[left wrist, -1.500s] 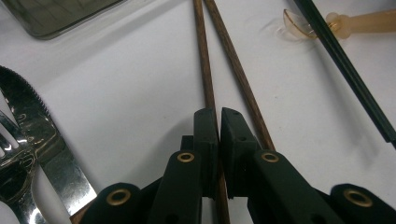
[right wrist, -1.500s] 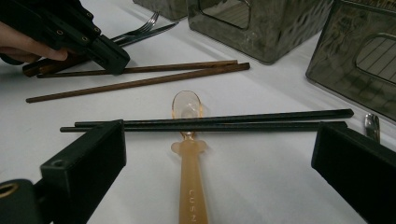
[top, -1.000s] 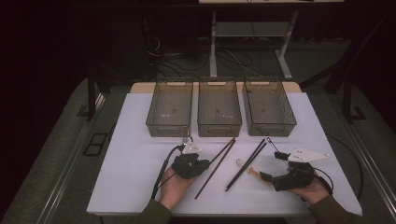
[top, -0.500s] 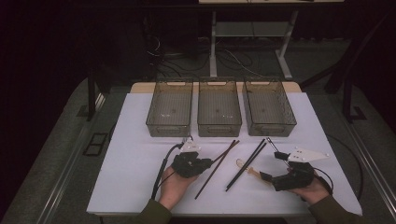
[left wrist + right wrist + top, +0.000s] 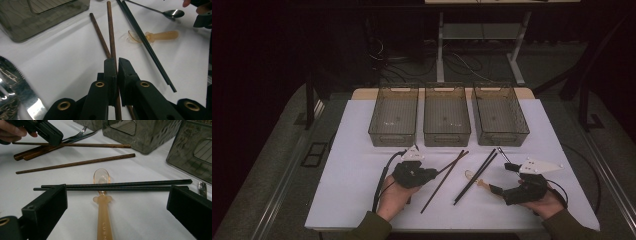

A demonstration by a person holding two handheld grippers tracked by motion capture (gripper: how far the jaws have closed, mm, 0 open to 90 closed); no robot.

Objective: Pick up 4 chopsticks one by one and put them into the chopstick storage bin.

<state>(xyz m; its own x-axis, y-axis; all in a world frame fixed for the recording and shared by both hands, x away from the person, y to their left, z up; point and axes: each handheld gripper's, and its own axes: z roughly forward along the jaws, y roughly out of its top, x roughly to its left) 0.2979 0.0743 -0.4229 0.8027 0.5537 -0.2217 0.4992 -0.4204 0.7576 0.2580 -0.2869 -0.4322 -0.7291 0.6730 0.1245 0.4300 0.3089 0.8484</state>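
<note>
Though hidden overhead, fork (image 5: 75,135) lies nr chopsticks (image 5: 72,145).

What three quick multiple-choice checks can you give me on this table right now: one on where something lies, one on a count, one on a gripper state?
1. Where does the amber spoon lie?
A. Inside the middle bin
B. On the table, under the black chopsticks
C. In the left gripper

2. How many bins stand in the row at the far side of the table?
A. Two
B. Three
C. Four

3. What state is the left gripper in?
A. Shut on a brown chopstick
B. Wide open over the spoon
C. Shut on a fork

Answers: 1 B, the right gripper view shows the black pair crossing over the spoon's neck on the white surface. 2 B, the high view shows three side by side. 3 A, the left gripper view shows the stick running between its closed jaws.
</note>
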